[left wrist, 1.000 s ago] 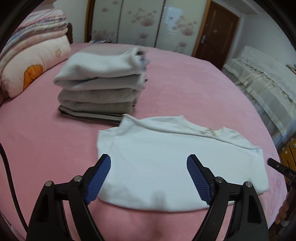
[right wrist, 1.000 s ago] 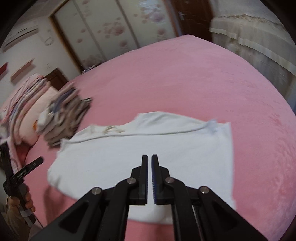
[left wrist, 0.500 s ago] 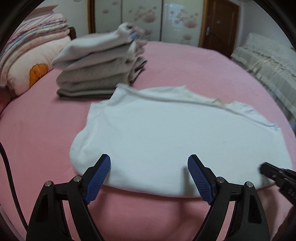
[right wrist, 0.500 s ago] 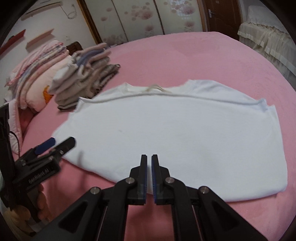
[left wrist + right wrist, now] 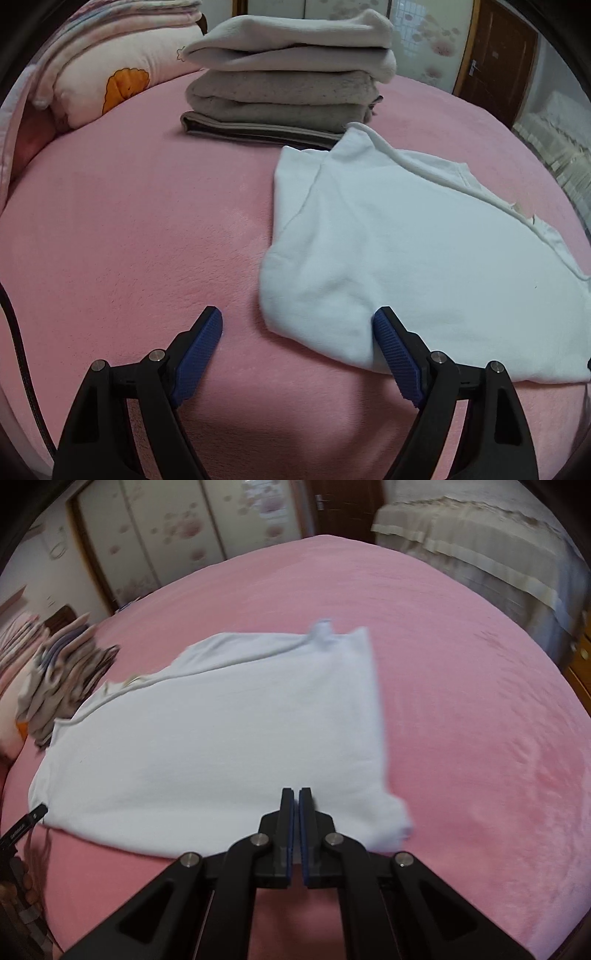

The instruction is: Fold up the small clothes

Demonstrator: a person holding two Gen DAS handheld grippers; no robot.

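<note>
A small white shirt (image 5: 406, 251) lies flat on the pink bed (image 5: 129, 240), folded once, with its collar at the far edge. My left gripper (image 5: 297, 325) is open at the shirt's near left corner, its right pad against the cloth edge. My right gripper (image 5: 296, 797) is shut and empty, its tips over the near right part of the shirt (image 5: 221, 738). The left gripper's tip shows at the left edge of the right wrist view (image 5: 26, 821).
A stack of folded grey and beige clothes (image 5: 291, 77) stands just beyond the shirt's left corner; it also shows in the right wrist view (image 5: 62, 675). Pillows and folded quilts (image 5: 99, 66) lie at the far left. A second bed (image 5: 480, 546) stands at the right.
My left gripper has moved left to the shirt's near left corner. My right gripper has swung right toward the shirt's right side. The shirt has not moved.
</note>
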